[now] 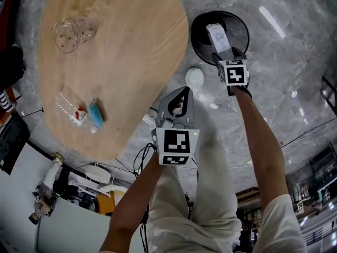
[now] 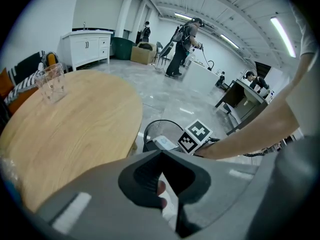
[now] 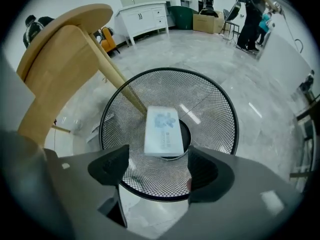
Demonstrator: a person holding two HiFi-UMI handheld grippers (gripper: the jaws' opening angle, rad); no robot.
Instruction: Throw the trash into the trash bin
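Note:
A black mesh trash bin (image 1: 194,33) stands on the grey floor right of the round wooden table (image 1: 126,46). A white packet (image 1: 217,36) lies flat over the bin's mouth, and I cannot tell whether it is falling or resting. My right gripper (image 1: 227,54) hovers above the bin's near rim, jaws wide apart and nothing between them. Its own view shows the packet (image 3: 162,130) beyond the fingertips, inside the bin (image 3: 212,109). My left gripper (image 1: 183,89) hangs beside the table edge, its jaw tips touching and holding nothing visible. On the table lie a clear wrapper (image 1: 68,107) and a blue scrap (image 1: 96,114).
A clear plastic cup (image 1: 73,30) lies on the table's far side. A white shoe (image 1: 195,78) is planted between table and bin. Cables (image 1: 139,157) trail on the floor near my legs. People (image 2: 182,44) and a white cabinet (image 2: 90,46) are far off.

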